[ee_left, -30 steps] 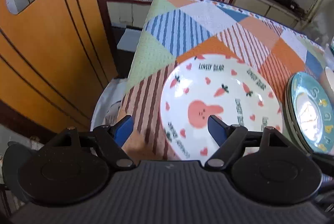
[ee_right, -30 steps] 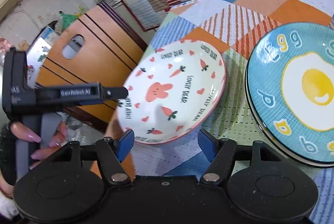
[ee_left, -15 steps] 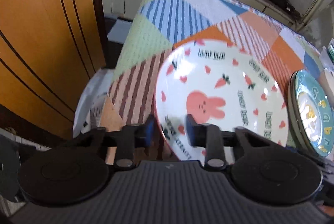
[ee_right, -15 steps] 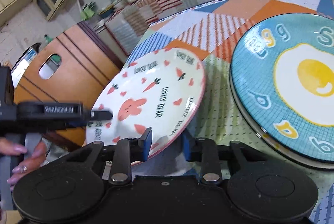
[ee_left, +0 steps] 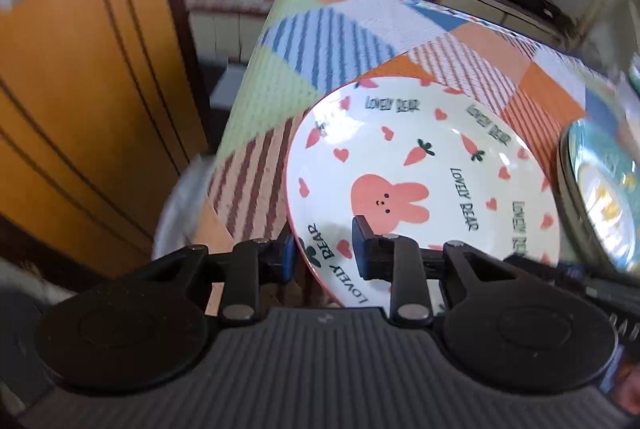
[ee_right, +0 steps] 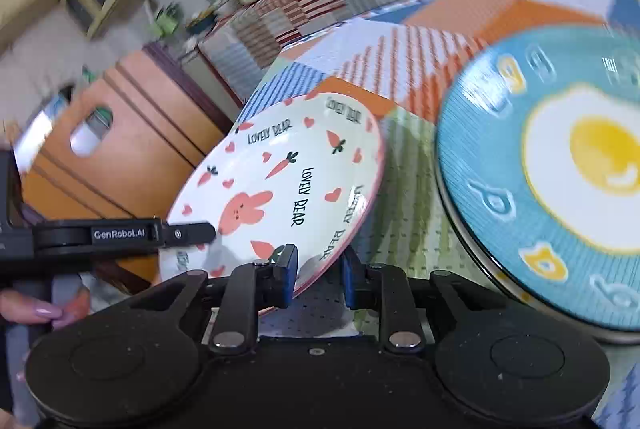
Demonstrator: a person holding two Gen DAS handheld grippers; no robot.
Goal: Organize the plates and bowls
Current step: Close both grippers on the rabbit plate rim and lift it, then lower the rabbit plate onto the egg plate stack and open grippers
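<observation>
Both my grippers are clamped on the bunny plate (ee_left: 424, 169), one rim each. Left gripper (ee_left: 324, 255): one finger under the rim, the other pressed on the inner face just below the rabbit print, pinching the wall at the plate's 7 o'clock in the left wrist view. Right gripper (ee_right: 318, 275): fingers straddle the pink rim at the plate's 5 o'clock in the right wrist view, one pad above, one beneath.

Plate sits tilted, near edge raised off the patchwork tablecloth (ee_left: 320, 41), far edge toward 12 low; whether it touches the cloth I cannot tell. My read: two grips on separate rim points keep a shallow, glossy dish from swivelling, which one pinch would allow.

Egg plate (ee_right: 560, 165) lies flat on the cloth at 2 o'clock of the right view, close beside the bunny plate, not touching. Likely the stacking target. Wooden chair back (ee_left: 80, 89) stands off the table at 9 o'clock.
</observation>
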